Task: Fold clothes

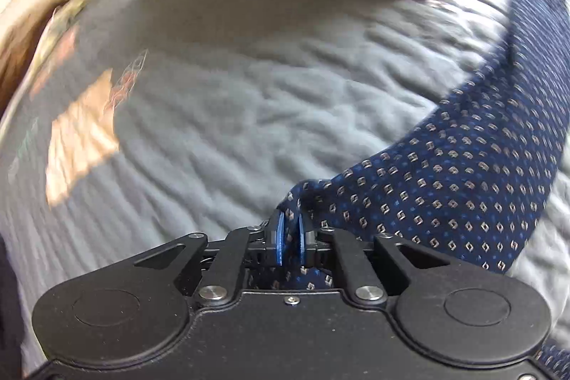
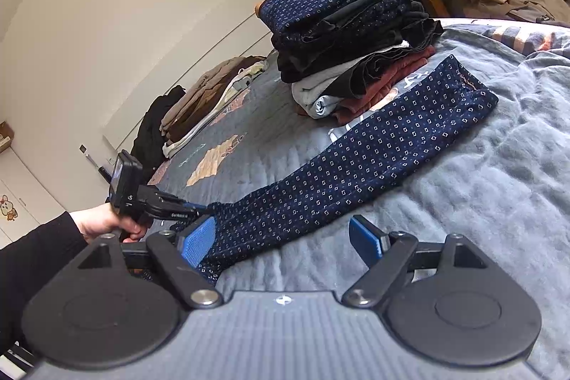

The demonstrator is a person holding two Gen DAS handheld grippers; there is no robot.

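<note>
A long navy garment with a small white diamond print lies stretched on the grey bedspread. It runs from the near left side up to the far right. Its far end lies just beside a tall stack of folded clothes, where the top piece has the same navy print.

The left gripper points steeply down at the near end of this garment. Its blue pads stand close together, with a pinch of the navy cloth rising between them. From the right wrist view I see the person's left hand, in a black sleeve, around the handle of this gripper at the left edge of the bed.

The right gripper is spread wide, and nothing is between its blue pads. The left pad is over the near edge of the garment; the right pad is above bare bedspread.

Farther left on the bed there is a second, lower pile of brown and beige clothes, next to something black. The left wrist view is blurred.
</note>
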